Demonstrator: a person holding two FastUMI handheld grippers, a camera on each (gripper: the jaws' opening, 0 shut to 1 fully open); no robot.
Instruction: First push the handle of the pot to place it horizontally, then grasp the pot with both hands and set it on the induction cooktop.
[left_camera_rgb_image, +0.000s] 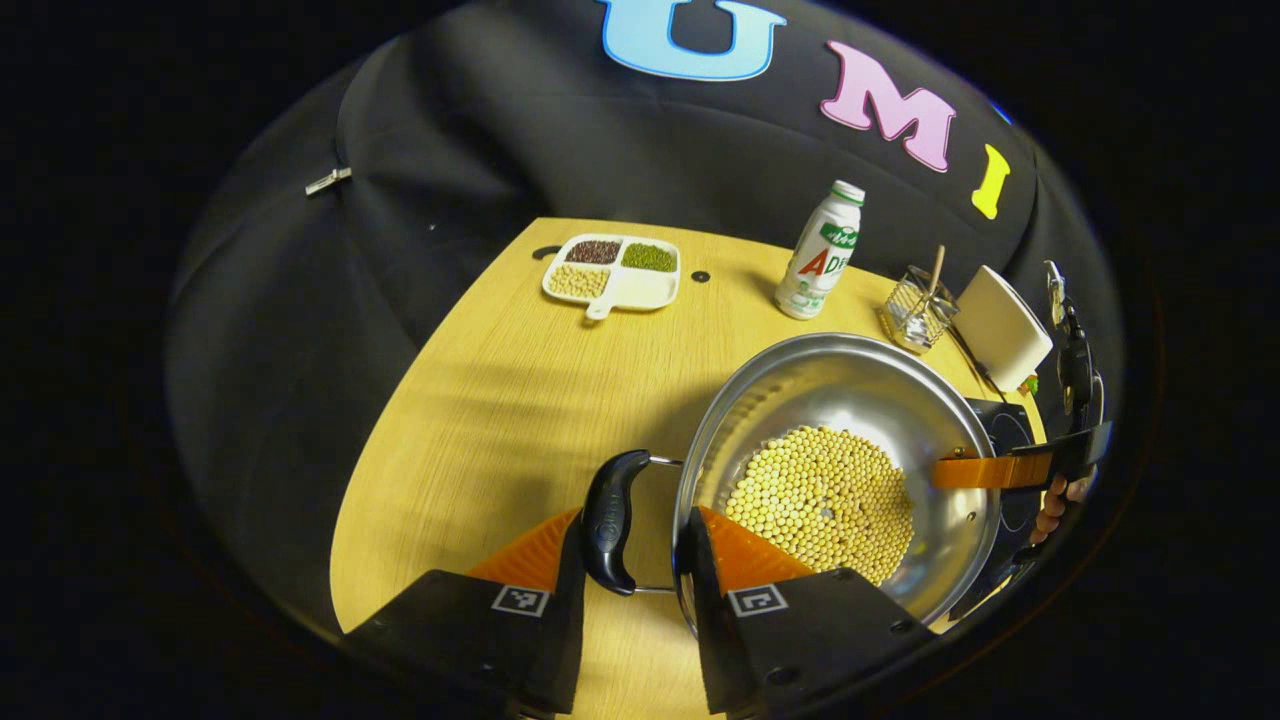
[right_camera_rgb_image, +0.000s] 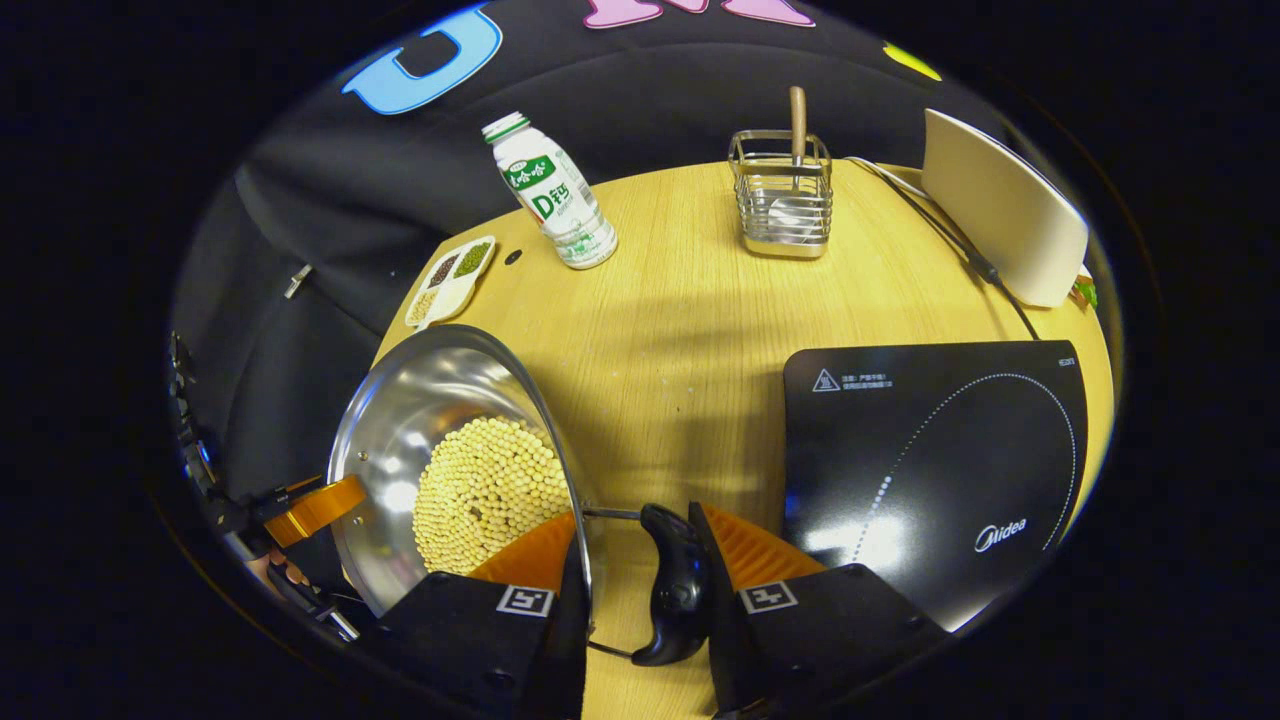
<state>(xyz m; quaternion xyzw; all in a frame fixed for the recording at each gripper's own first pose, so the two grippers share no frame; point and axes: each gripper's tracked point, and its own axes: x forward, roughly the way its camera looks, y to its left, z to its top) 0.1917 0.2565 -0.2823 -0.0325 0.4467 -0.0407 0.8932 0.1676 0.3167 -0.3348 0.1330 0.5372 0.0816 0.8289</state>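
Fingers of left gripper (left_camera_rgb_image: 645, 545) straddle the pot's (left_camera_rgb_image: 850, 400) black side handle (left_camera_rgb_image: 610, 520), apparently closed on it; fingers of right gripper (right_camera_rgb_image: 640, 560) likewise bracket the opposite handle (right_camera_rgb_image: 678, 590); firm contact on either not certain; pot, holding soybeans (right_camera_rgb_image: 485, 495), sits between the two, handles lying level; induction cooktop (right_camera_rgb_image: 940, 470) lies just beyond the right gripper, so judged carry is sideways toward it over the table (right_camera_rgb_image: 680, 330).
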